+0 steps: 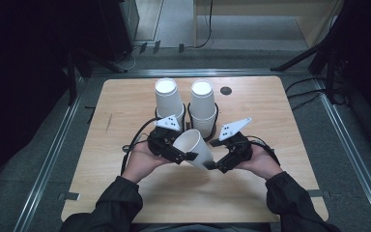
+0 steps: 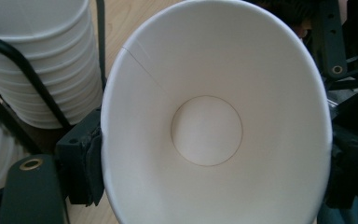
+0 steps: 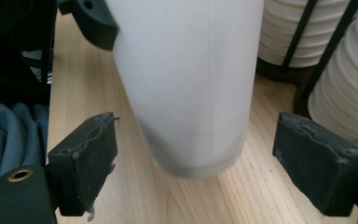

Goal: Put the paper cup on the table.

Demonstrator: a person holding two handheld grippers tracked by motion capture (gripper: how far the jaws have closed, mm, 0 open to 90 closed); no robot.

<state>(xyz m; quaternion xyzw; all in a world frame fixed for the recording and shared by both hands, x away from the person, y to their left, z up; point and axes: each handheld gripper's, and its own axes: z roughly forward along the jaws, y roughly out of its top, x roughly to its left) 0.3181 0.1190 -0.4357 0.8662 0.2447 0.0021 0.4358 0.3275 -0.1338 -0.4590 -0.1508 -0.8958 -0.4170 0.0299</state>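
Note:
A white paper cup (image 1: 195, 147) hangs tilted over the table between my two grippers, its mouth towards the left one. My left gripper (image 1: 183, 153) is shut on it near the rim. In the left gripper view the cup's open inside (image 2: 209, 126) faces the camera and a black pad (image 2: 87, 163) presses its left wall. My right gripper (image 1: 216, 162) stands open around the cup's base. In the right gripper view both pads (image 3: 91, 154) sit apart from the cup's (image 3: 186, 84) sides, with gaps showing.
Two tall stacks of upturned white cups (image 1: 168, 99) (image 1: 203, 104) stand in black wire holders just behind the grippers, close to the held cup. A small dark disc (image 1: 226, 90) lies at the back right. The wooden table (image 1: 125, 193) has bare room in front.

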